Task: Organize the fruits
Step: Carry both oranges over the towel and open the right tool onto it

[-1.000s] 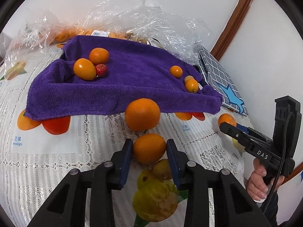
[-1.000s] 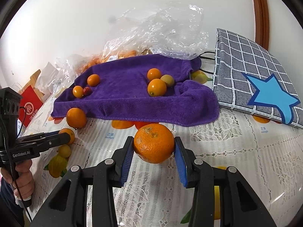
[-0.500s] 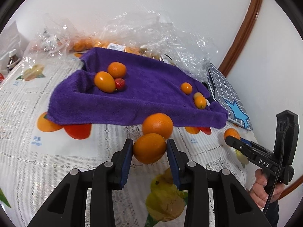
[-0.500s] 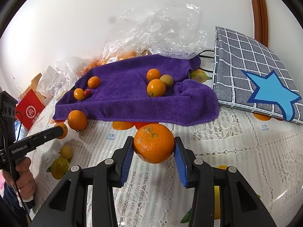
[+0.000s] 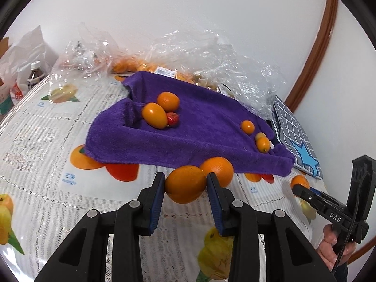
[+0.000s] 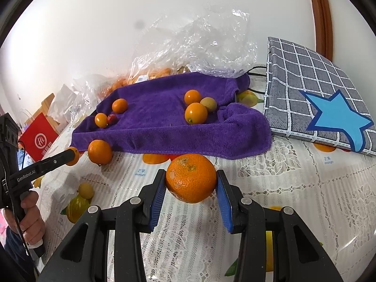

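Nearest, an orange (image 5: pixel 185 184) is clamped in the left gripper (image 5: pixel 185 189) and a mandarin (image 6: pixel 190 177) in the right gripper (image 6: pixel 190 188), above the lace-covered table (image 6: pixel 293 188). Each is best carried low and released gently onto the purple towel (image 6: pixel 164 127) beyond; plastic bags (image 6: pixel 199 42) and a white wall are seen farthest.

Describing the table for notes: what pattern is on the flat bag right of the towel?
Grey with a white grid and a blue star, on the bag; clearest in the right wrist view.
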Demonstrator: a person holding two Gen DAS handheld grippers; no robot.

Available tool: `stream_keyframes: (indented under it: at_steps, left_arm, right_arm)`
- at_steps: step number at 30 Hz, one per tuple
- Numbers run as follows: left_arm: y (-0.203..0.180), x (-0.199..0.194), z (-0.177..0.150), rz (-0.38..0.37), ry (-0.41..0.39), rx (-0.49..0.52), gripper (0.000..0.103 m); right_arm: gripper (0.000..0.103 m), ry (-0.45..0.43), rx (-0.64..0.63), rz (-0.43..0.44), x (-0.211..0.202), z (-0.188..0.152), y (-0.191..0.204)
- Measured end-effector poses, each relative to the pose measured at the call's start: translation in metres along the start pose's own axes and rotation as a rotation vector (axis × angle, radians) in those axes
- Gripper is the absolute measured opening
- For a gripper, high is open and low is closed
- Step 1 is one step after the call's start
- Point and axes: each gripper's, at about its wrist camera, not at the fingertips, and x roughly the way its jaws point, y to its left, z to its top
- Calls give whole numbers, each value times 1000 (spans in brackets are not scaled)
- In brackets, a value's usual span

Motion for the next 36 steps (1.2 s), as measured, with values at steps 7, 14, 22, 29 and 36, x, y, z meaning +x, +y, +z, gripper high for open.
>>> stream_keyframes:
  at_steps: [7, 14, 22, 29, 36]
  left_arm:
    - [7, -2, 2, 10, -16, -35, 35]
    - [13, -6, 4, 4, -31, -64, 35]
    - [22, -12, 7, 15, -62, -98, 35]
    - [29, -21, 16, 64, -108, -90, 35]
    - [37, -20, 37, 93, -116, -93, 34]
  right_arm:
    - [42, -8, 1, 5, -2, 1, 0]
    - [42, -10, 11, 29, -5, 4, 0]
    - [42, -45, -59, -7, -10, 31, 7]
    - [42, -56, -91, -40, -4, 62, 5]
    - [42, -33, -101, -62, 23, 82, -2]
